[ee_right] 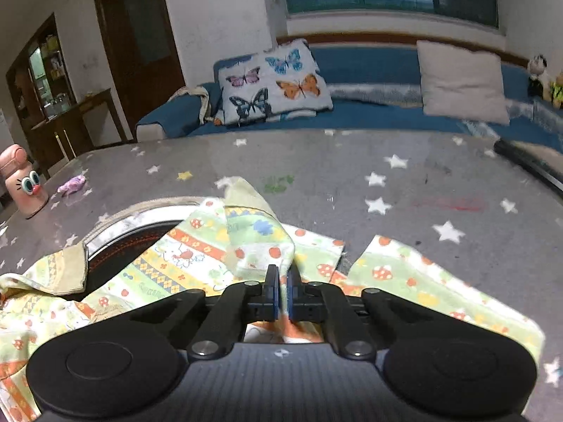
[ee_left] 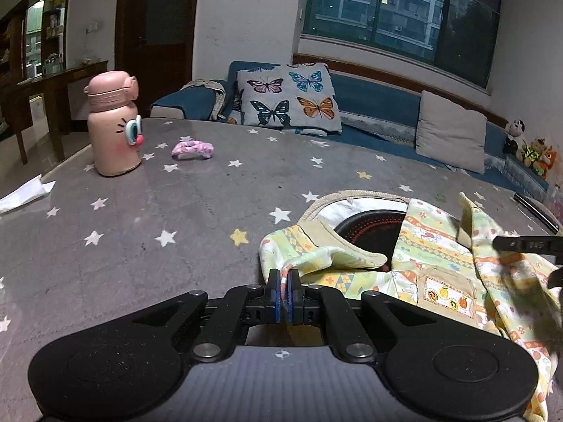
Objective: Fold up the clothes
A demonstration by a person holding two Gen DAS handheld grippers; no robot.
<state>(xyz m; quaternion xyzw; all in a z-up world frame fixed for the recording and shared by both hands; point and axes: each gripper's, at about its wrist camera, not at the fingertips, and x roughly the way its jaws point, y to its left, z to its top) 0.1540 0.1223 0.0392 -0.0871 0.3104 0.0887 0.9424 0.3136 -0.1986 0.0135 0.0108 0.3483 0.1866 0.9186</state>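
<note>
A child's yellow-green garment (ee_left: 440, 270) with orange bands and a small patch pocket lies crumpled on the grey star-print table (ee_left: 140, 228). My left gripper (ee_left: 284, 276) is shut on an orange-trimmed edge at the garment's left end. In the right wrist view the same garment (ee_right: 197, 256) spreads below and to both sides. My right gripper (ee_right: 283, 274) is shut on a raised fold of it. One of the right gripper's fingers (ee_left: 510, 243) shows at the right edge of the left wrist view, with cloth lifted beside it.
A round black hob (ee_left: 369, 228) sits in a table cutout, partly under the garment. A pink bottle (ee_left: 112, 126), a purple scrunchie (ee_left: 193, 149) and white paper (ee_left: 24, 193) lie at the far left. A dark bar (ee_right: 527, 165) lies at the right edge. Behind is a blue sofa (ee_left: 380, 98).
</note>
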